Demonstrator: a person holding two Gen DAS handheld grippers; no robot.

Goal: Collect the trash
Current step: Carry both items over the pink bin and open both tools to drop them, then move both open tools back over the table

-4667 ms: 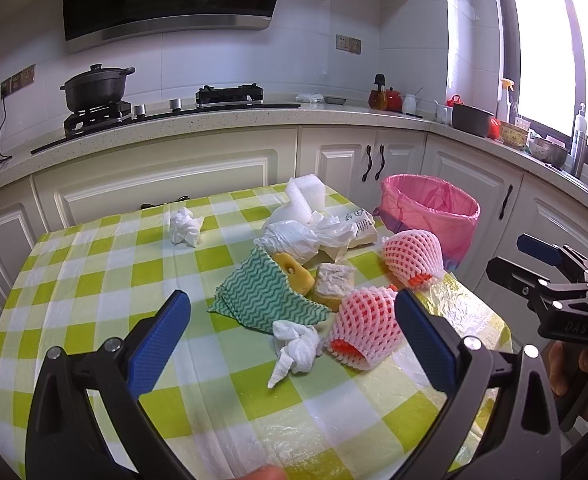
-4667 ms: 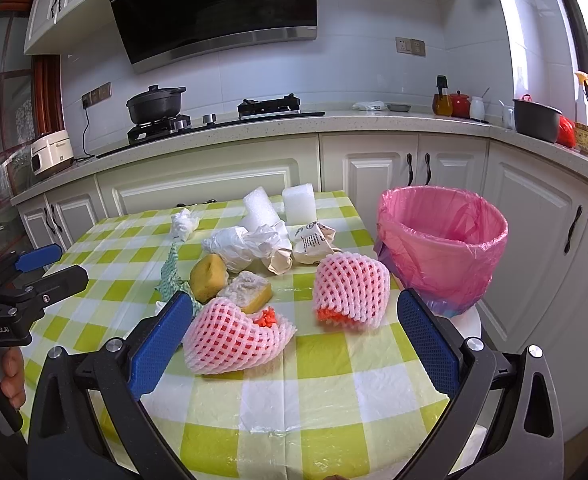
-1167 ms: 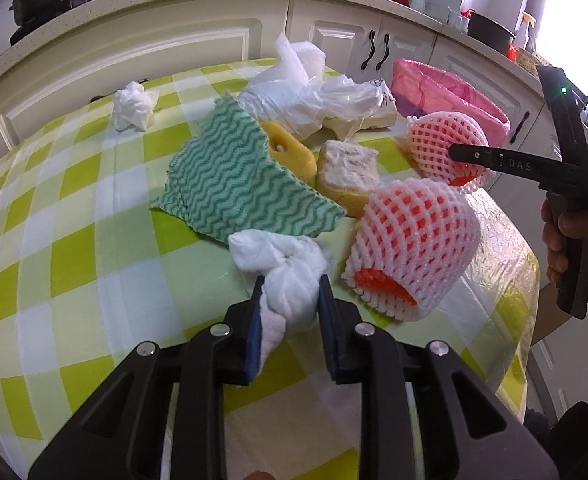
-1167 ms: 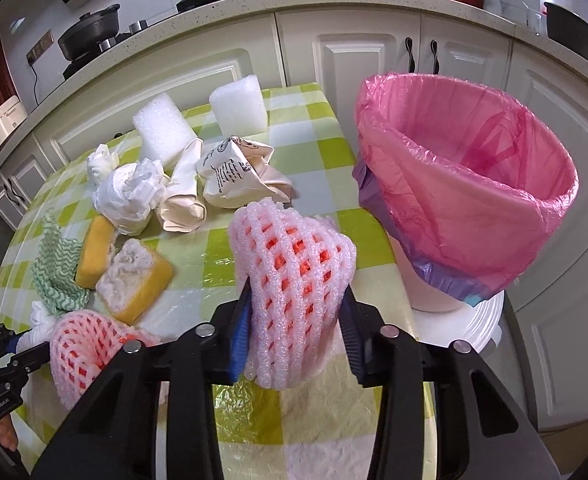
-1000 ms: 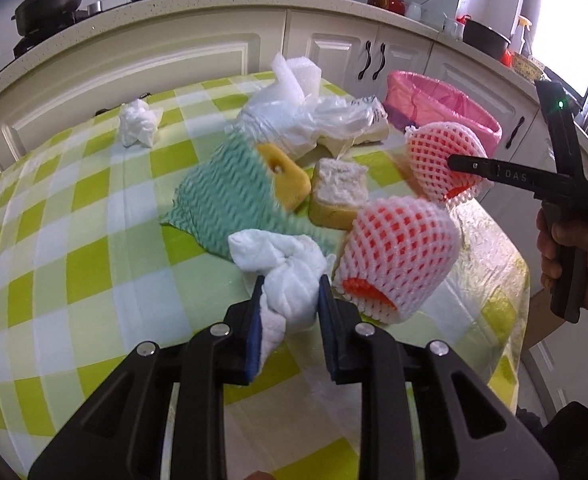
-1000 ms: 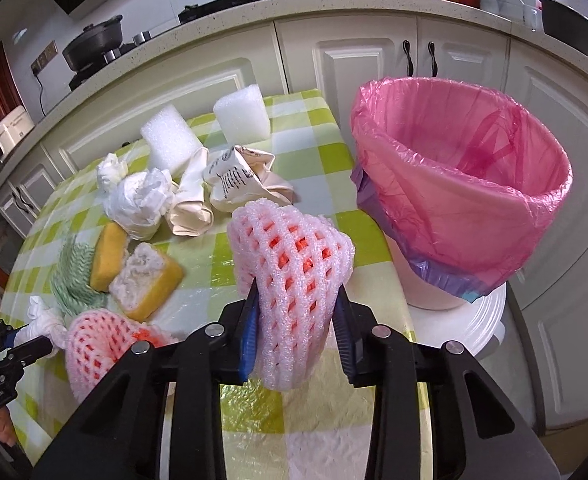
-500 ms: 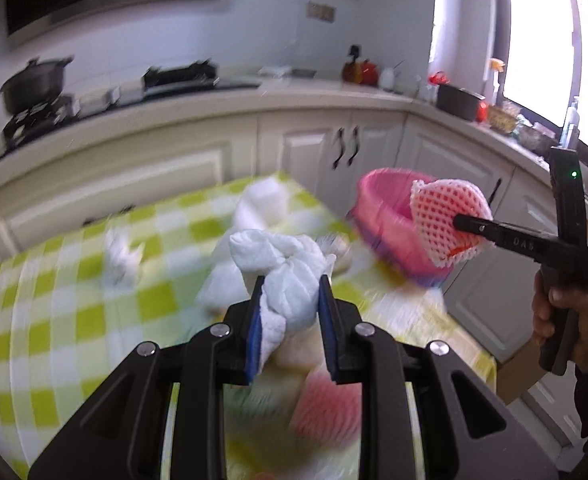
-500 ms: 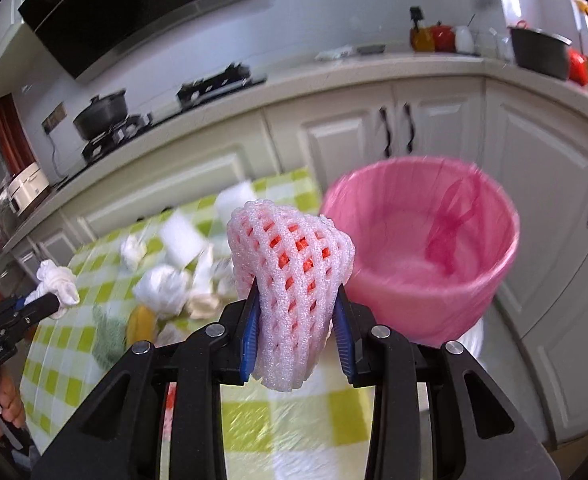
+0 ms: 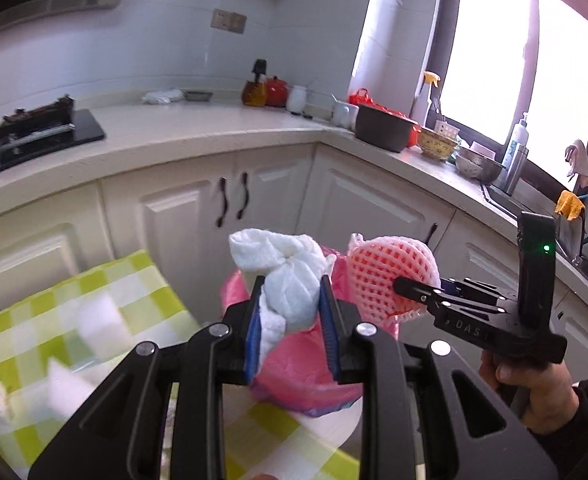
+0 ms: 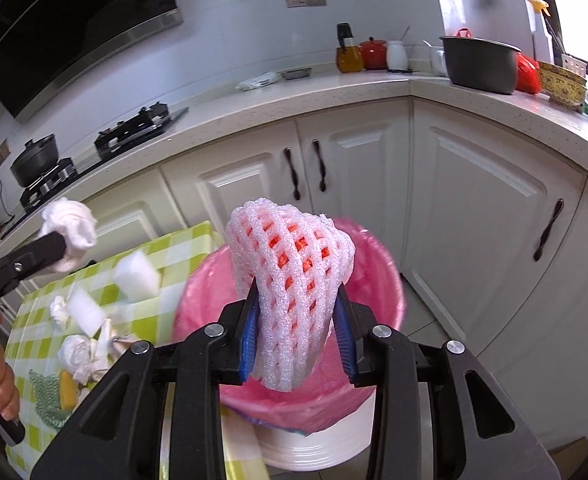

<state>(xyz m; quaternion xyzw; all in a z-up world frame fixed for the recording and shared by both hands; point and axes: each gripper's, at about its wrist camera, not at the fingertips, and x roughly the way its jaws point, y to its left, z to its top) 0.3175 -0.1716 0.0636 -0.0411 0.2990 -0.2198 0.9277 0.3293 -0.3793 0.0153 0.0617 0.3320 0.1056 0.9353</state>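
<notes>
Bright daylight floods the kitchen from a blown-out window (image 9: 494, 64) at right, glaring off white cabinets. Fisheye curvature bends counters and darkens corners; the checked tablecloth (image 9: 53, 320) smears with motion blur, while both foregrounds stay sharp.

The only readable text is "DAS", in pale letters on the black body of the right hand-held gripper (image 9: 410, 292), seen from the left wrist view.
</notes>
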